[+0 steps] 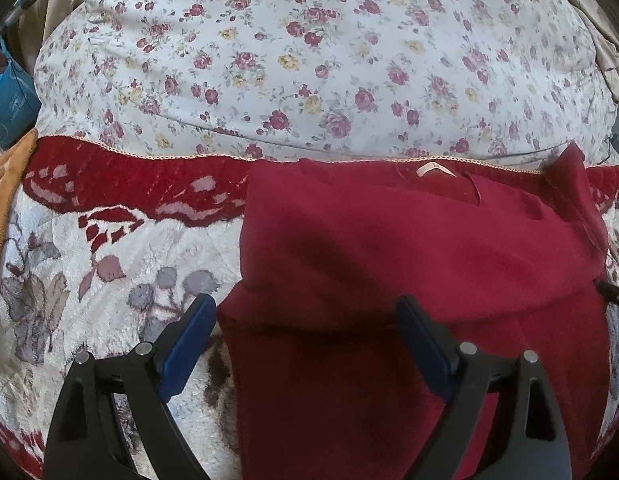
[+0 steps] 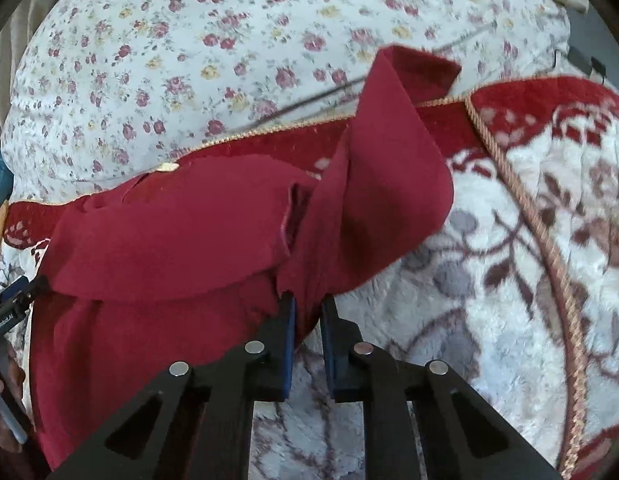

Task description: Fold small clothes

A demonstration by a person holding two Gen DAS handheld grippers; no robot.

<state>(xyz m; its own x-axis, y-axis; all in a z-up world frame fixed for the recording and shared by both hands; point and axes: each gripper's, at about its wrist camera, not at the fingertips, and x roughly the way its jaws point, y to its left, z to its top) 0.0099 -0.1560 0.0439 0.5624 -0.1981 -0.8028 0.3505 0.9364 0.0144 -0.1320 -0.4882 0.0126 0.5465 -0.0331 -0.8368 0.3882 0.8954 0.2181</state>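
Observation:
A dark red garment (image 1: pixel 409 248) lies on a white and red floral blanket (image 1: pixel 89 280), its upper part folded over its lower part, a pale neck label at the far edge. My left gripper (image 1: pixel 305 328) is open and empty, hovering over the garment's left edge. In the right wrist view my right gripper (image 2: pixel 307 304) is shut on the garment's right sleeve side (image 2: pixel 373 184), holding that flap lifted above the blanket (image 2: pixel 509 280). The rest of the garment (image 2: pixel 169 240) stays flat to the left.
A white quilt with small roses (image 1: pixel 309 60) lies beyond the blanket. An orange cloth (image 1: pixel 5 220) hangs at the far left. A blue bag (image 1: pixel 9 100) stands off the bed's left. The left gripper shows at the left edge in the right wrist view (image 2: pixel 13 300).

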